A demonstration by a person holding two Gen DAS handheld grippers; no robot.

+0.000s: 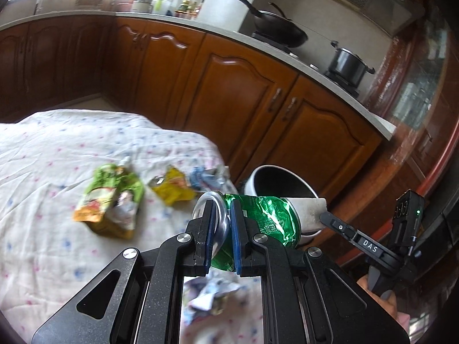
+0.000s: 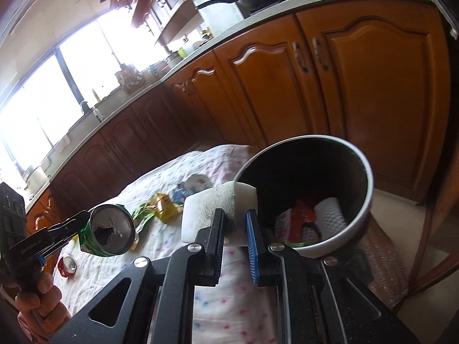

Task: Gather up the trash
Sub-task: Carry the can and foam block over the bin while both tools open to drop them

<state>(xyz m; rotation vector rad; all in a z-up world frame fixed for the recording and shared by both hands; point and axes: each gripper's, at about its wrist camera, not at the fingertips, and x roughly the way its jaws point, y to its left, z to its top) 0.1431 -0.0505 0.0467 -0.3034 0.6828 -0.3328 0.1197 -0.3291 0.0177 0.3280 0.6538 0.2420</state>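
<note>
Your left gripper (image 1: 221, 229) is clamped on a crushed green can (image 1: 264, 215), its blue-padded fingers (image 1: 235, 229) pinching the can near its silver top, and the can hangs in the air above the table's edge. From the right wrist view you can see the can's open top facing the camera, held out by that gripper with your left hand (image 2: 37, 304) wrapped round the handle below. Your right gripper (image 2: 233, 229) is closed on a white foam block (image 2: 206, 203), which it holds up just beside the rim of the bin (image 2: 355, 154). That bin is a round white container with a dark inside, and red and white scraps lie at its bottom. On the flowered tablecloth (image 1: 43, 172) more litter waits: a green snack wrapper (image 1: 114, 192), a yellow wrapper (image 1: 172, 186) next to it, a blue-and-white crumpled piece (image 1: 203, 177) near the far edge, and a red can (image 2: 66, 265) lying on its side.
</note>
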